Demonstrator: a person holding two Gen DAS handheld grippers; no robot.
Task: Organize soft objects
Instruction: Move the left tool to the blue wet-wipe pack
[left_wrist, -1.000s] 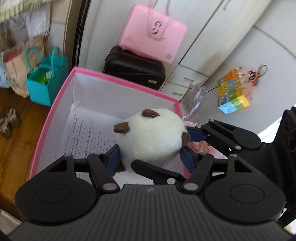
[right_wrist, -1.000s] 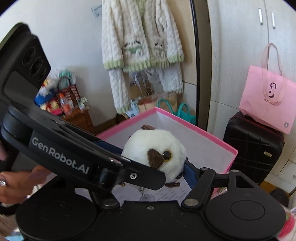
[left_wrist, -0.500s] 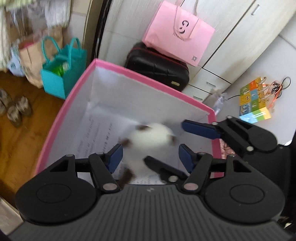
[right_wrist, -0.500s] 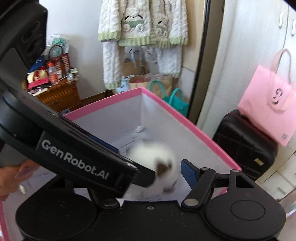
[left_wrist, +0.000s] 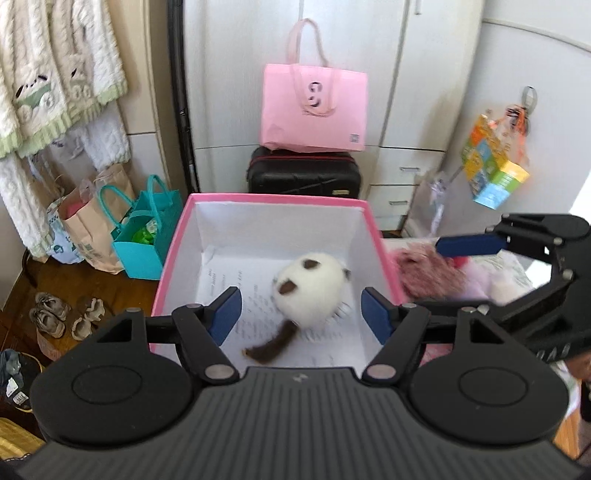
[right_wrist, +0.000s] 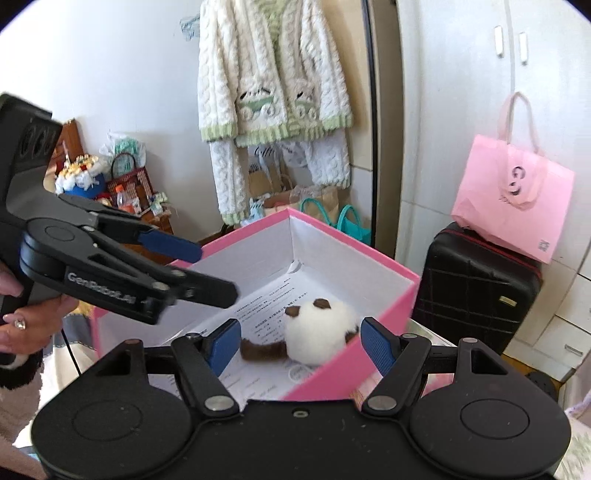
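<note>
A round white plush toy (left_wrist: 310, 290) with brown ears and a brown tail lies inside the pink box (left_wrist: 173, 254) on printed paper. It also shows in the right wrist view (right_wrist: 319, 330), inside the same box (right_wrist: 384, 317). My left gripper (left_wrist: 301, 314) is open and empty above the box. My right gripper (right_wrist: 299, 345) is open and empty, above the box's near edge. The right gripper also shows at the right of the left wrist view (left_wrist: 524, 254). The left gripper shows in the right wrist view (right_wrist: 173, 258).
More pink and white soft things (left_wrist: 428, 273) lie right of the box. A black suitcase (left_wrist: 303, 175) with a pink bag (left_wrist: 314, 110) stands behind it. Teal and paper bags (left_wrist: 140, 236) and shoes (left_wrist: 62, 314) are on the floor at left. A knit cardigan (right_wrist: 273, 85) hangs on the wall.
Both grippers held the plush toy together over the box, then opened. The toy dropped into the box and both grippers have pulled back and up.
</note>
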